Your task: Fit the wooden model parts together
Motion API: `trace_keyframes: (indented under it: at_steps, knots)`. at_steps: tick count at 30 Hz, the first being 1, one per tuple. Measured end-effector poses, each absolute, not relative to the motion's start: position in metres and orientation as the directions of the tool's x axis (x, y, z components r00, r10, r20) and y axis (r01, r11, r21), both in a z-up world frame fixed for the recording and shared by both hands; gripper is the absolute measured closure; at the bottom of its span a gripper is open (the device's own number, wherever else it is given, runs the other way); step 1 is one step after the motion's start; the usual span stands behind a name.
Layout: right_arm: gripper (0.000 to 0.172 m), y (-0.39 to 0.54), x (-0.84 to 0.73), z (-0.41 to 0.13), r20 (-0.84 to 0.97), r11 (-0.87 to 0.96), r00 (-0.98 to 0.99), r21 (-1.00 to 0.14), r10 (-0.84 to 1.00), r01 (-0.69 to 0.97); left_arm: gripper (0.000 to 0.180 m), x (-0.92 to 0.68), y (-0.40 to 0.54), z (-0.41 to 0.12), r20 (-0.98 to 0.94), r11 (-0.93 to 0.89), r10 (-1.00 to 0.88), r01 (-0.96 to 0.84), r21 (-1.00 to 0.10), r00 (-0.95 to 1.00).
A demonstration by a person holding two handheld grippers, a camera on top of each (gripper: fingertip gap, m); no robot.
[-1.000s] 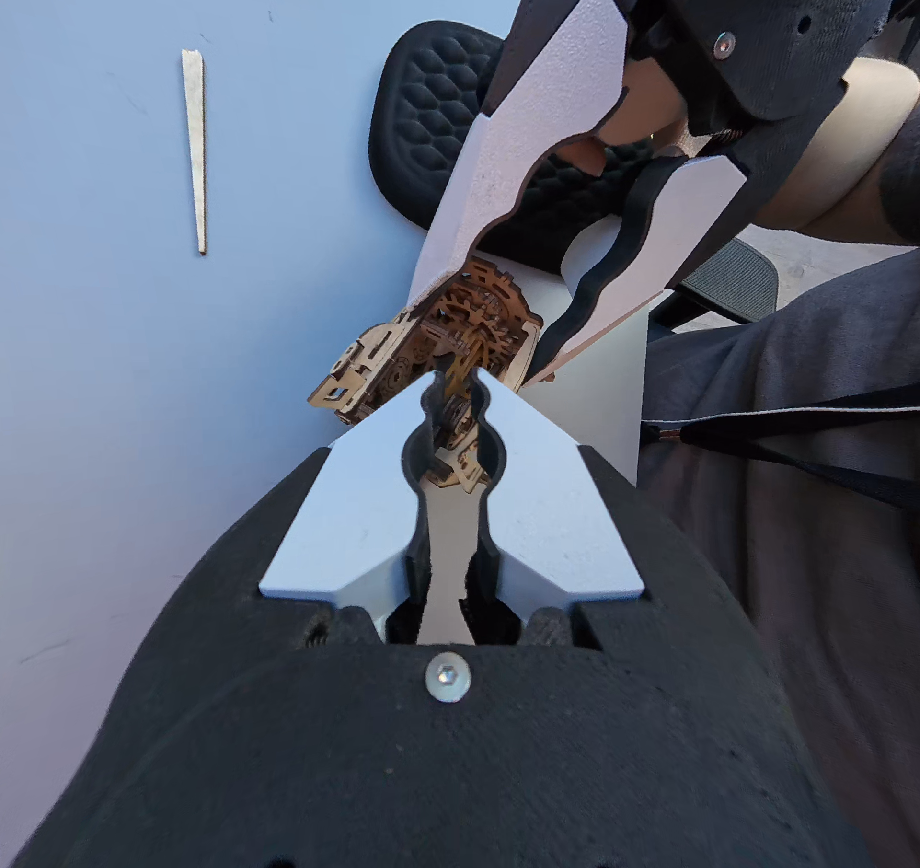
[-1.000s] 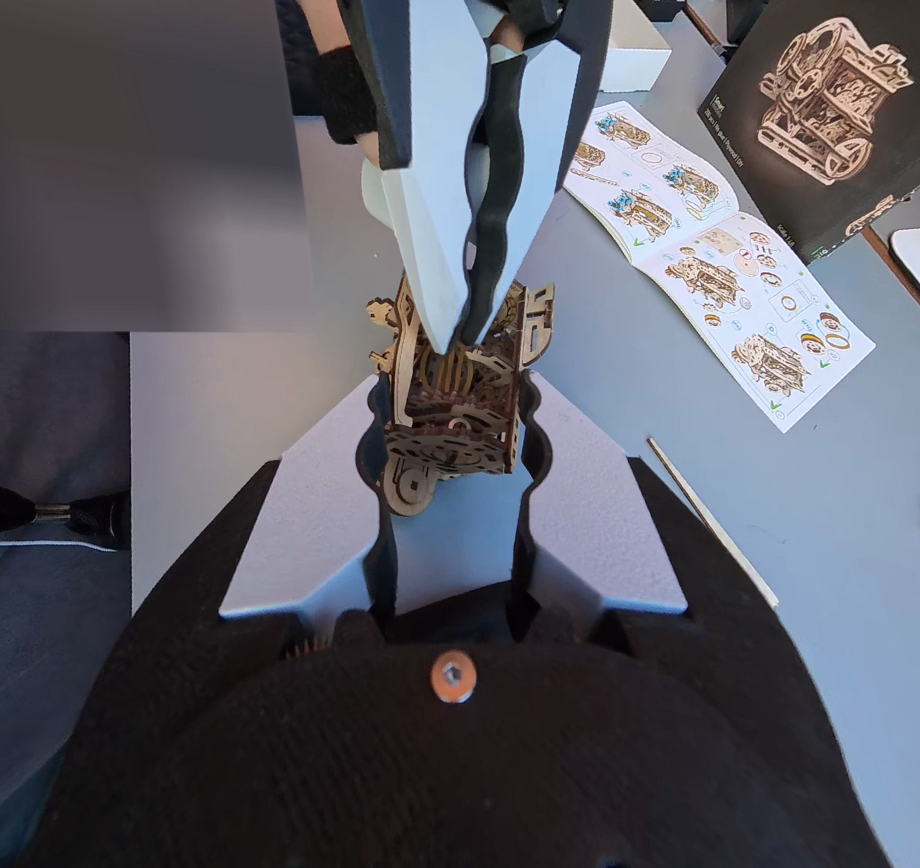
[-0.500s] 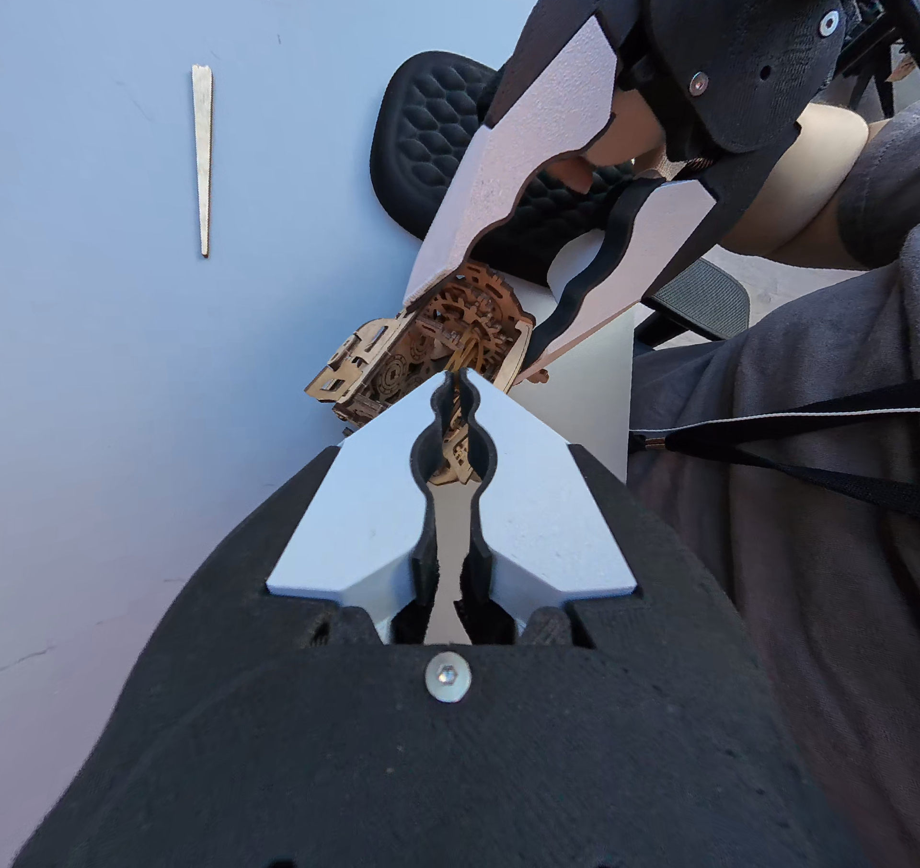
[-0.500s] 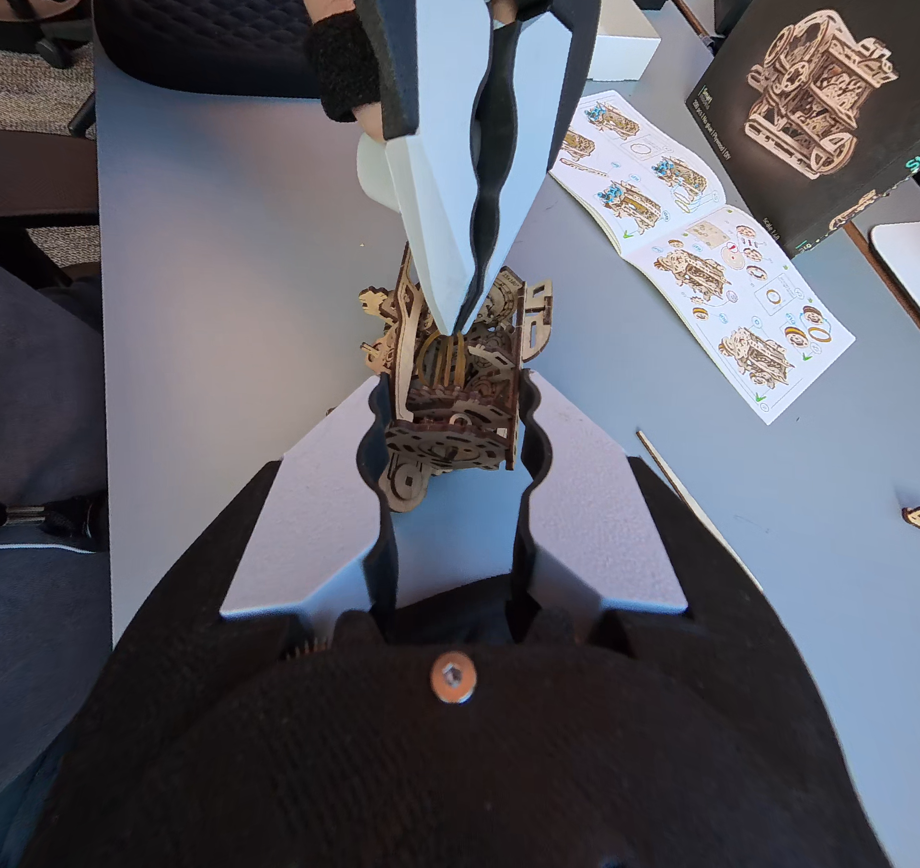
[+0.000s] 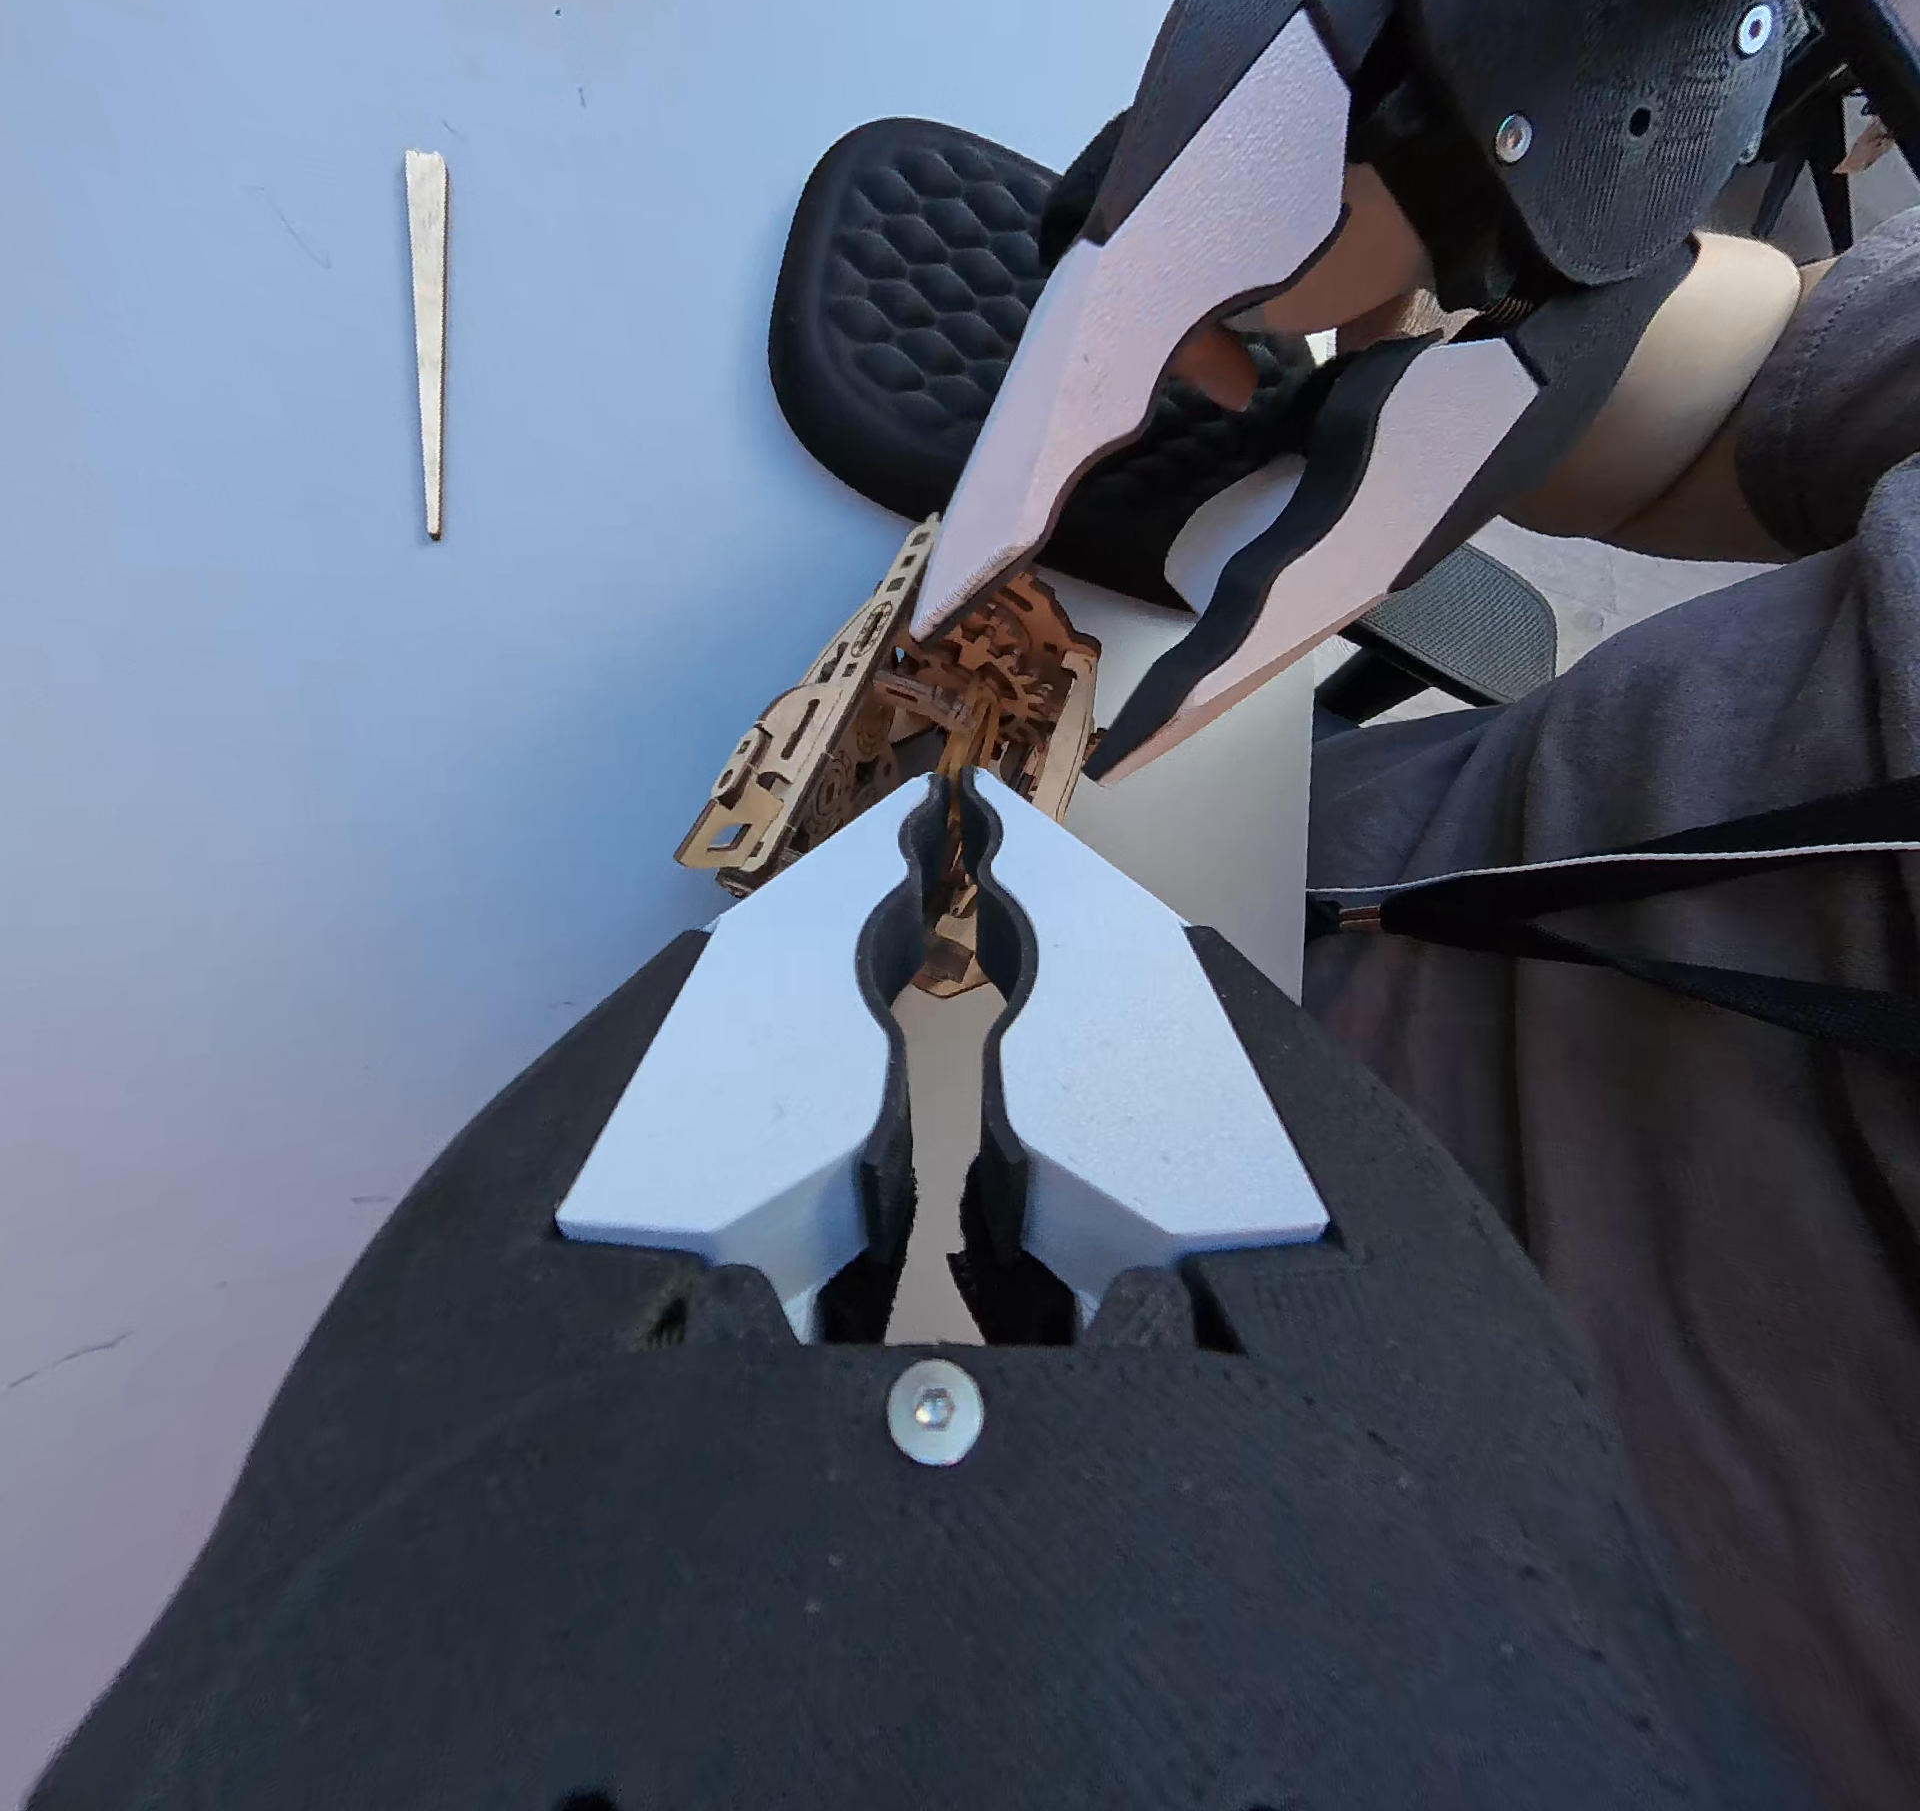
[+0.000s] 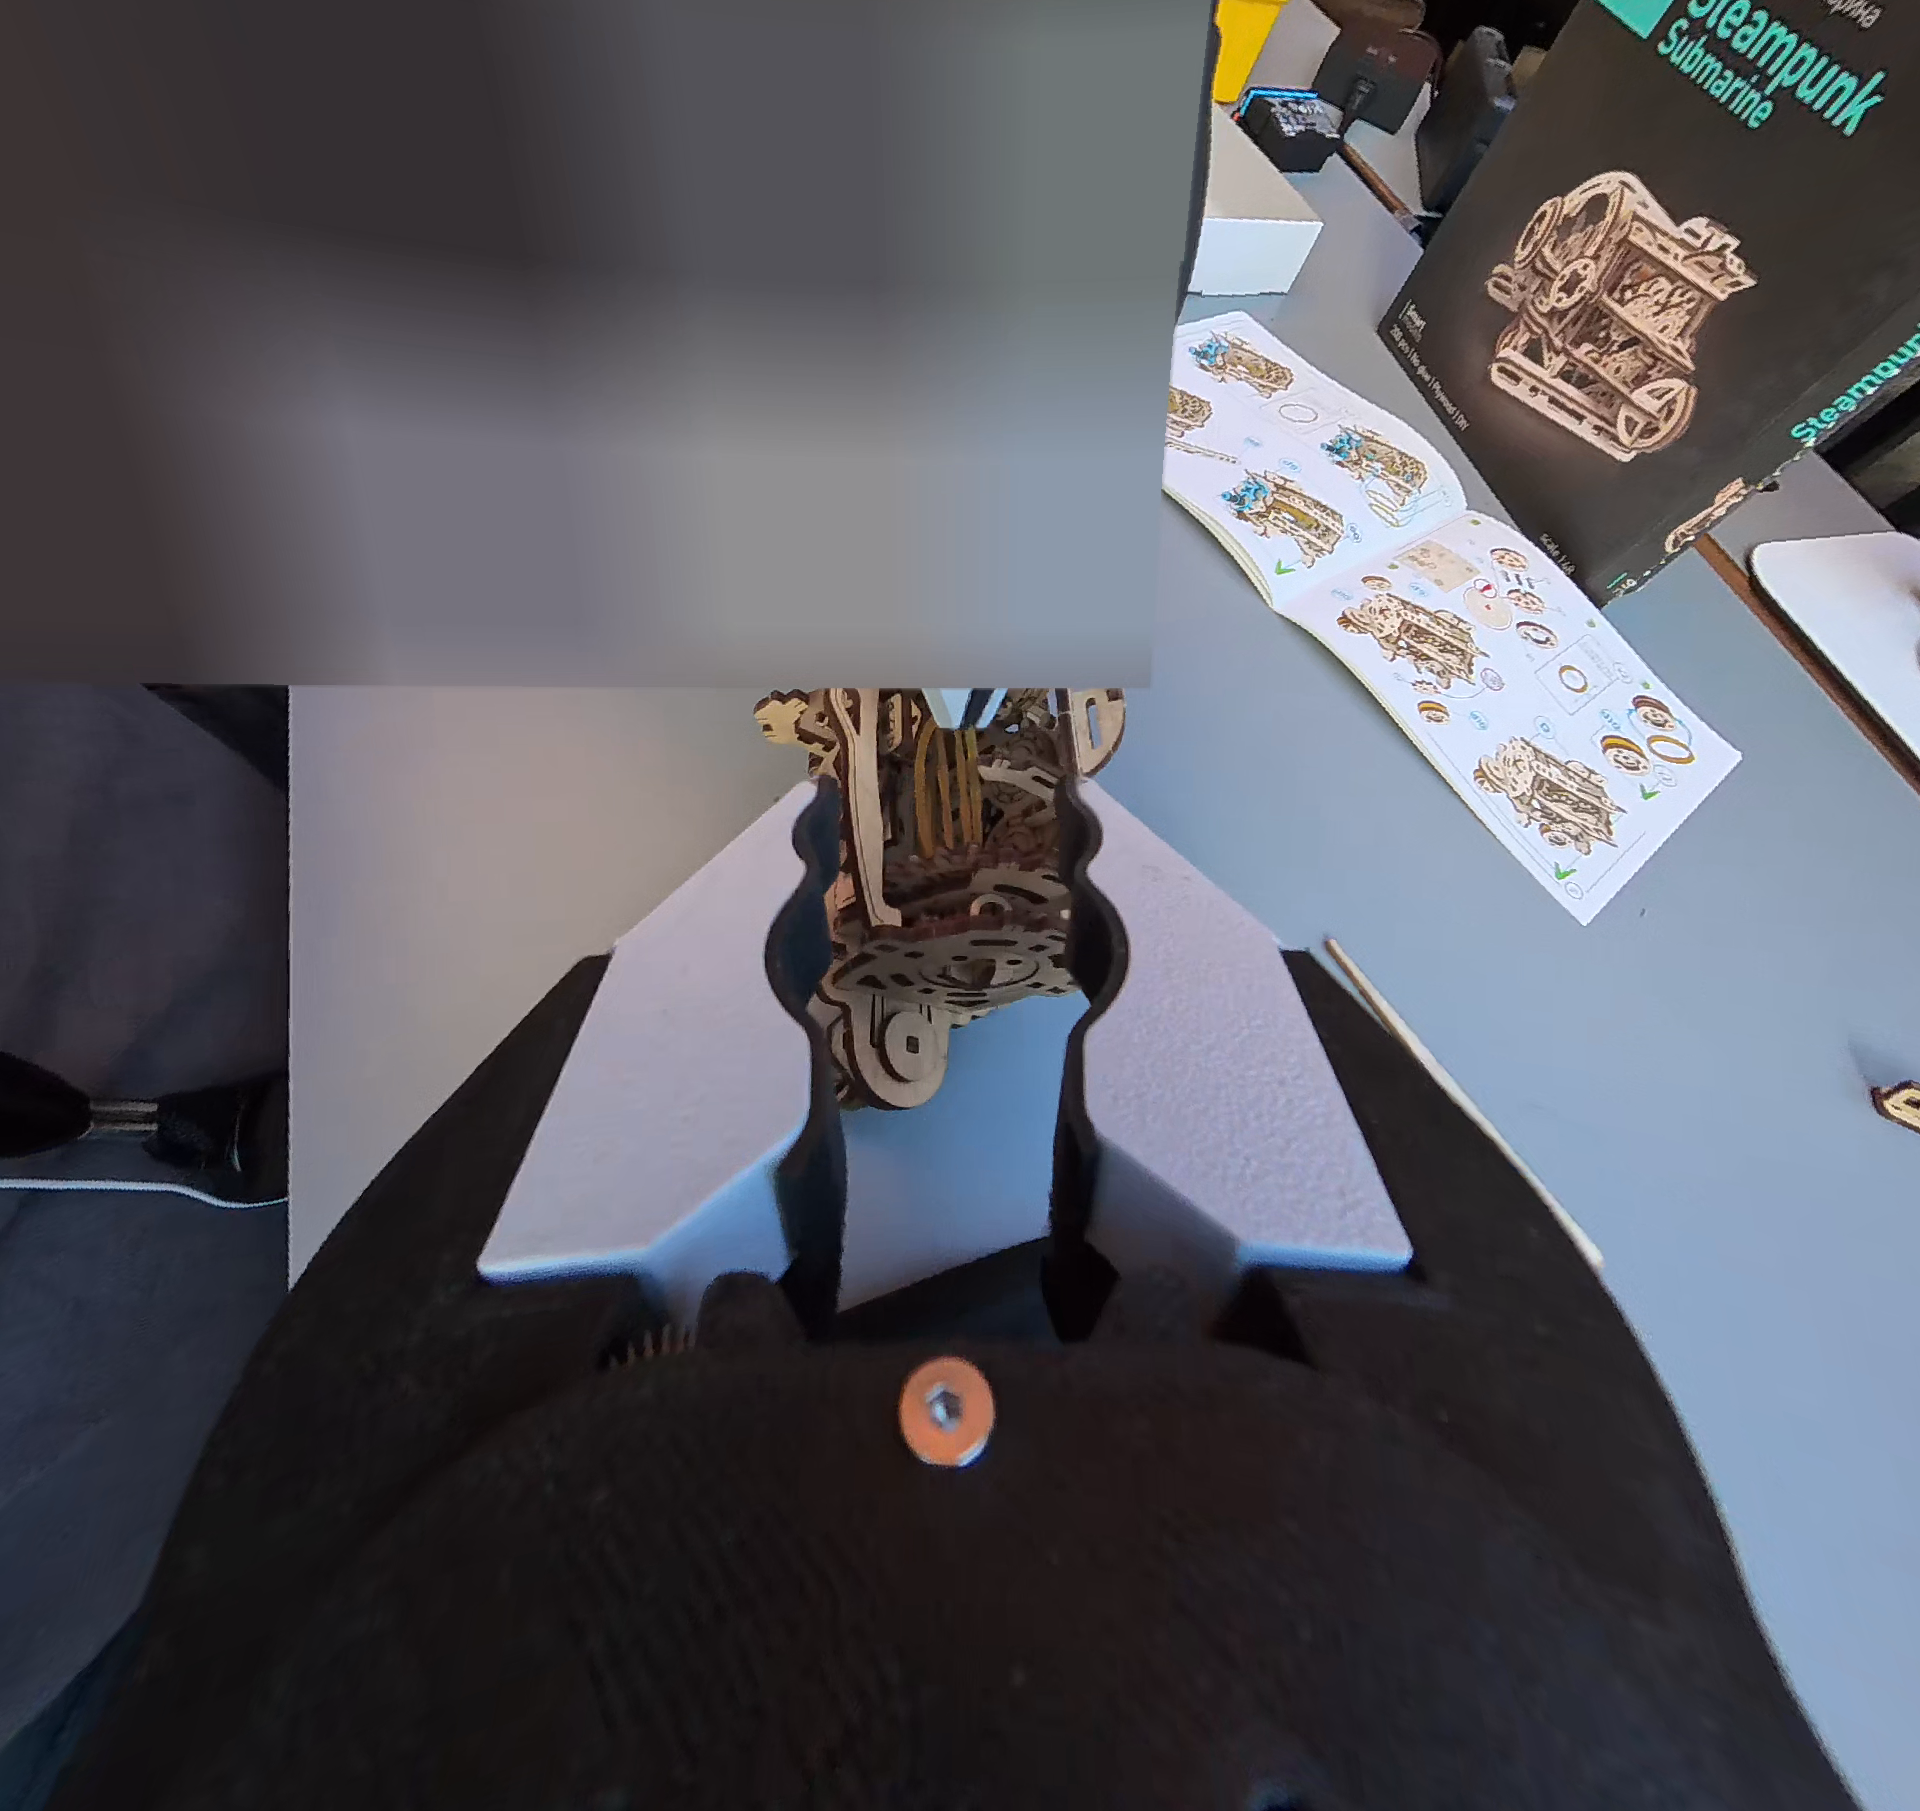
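Note:
A partly built wooden model (image 6: 951,961) full of gears hangs above the grey table (image 6: 1299,826). My right gripper (image 6: 948,805) is shut on it, one pad on each side wall. In the left wrist view the model (image 5: 821,753) sits tilted between the right gripper's (image 5: 1023,691) fingers. My left gripper (image 5: 951,790) is shut on a yellow elastic band (image 5: 964,743) that runs from its tips into the model's gears. In the right wrist view the band's strands (image 6: 943,790) stretch up to the left gripper's tips (image 6: 961,707), which show just below a blurred patch.
A thin wooden stick (image 5: 426,338) lies on the table at the left. An open instruction booklet (image 6: 1455,639), a dark box (image 6: 1662,255), another stick (image 6: 1455,1086) and a small wooden piece (image 6: 1899,1107) lie at the right. A black chair (image 5: 914,307) and a person's lap (image 5: 1610,1086) are beside the table's edge. Both grippers' tips are close together, under 4 cm apart. Left tips and right tips are each some 15 centimeters from the thin wooden stick (image 5: 426,338).
My right gripper's jaws have closed a little tighter on the model, which has turned more upright in the left wrist view. My left gripper still pinches the band.

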State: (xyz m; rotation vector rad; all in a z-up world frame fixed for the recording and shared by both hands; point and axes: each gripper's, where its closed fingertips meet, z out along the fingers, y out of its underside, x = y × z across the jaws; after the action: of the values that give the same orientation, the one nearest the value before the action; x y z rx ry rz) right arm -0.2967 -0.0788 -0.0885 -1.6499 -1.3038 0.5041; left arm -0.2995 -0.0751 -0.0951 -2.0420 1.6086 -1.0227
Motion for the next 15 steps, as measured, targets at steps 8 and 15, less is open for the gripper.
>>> trace_keyframes:
  at_steps: [8, 15]
  knots:
    - [0.137, -0.0774, -0.2962, -0.0950, 0.225, 0.007, 0.342, -0.843, 0.912, 0.537, 0.180, -0.3036, -0.0702, -0.0978, 0.262, -0.254, -0.959, -0.722, -0.644, 0.104]
    - [0.139, -0.0836, -0.2999, -0.0936, 0.280, 0.081, 0.294, -0.835, 0.914, 0.544, 0.180, -0.3047, -0.0709, -0.0999, 0.255, -0.241, -0.962, -0.740, -0.628, 0.097]
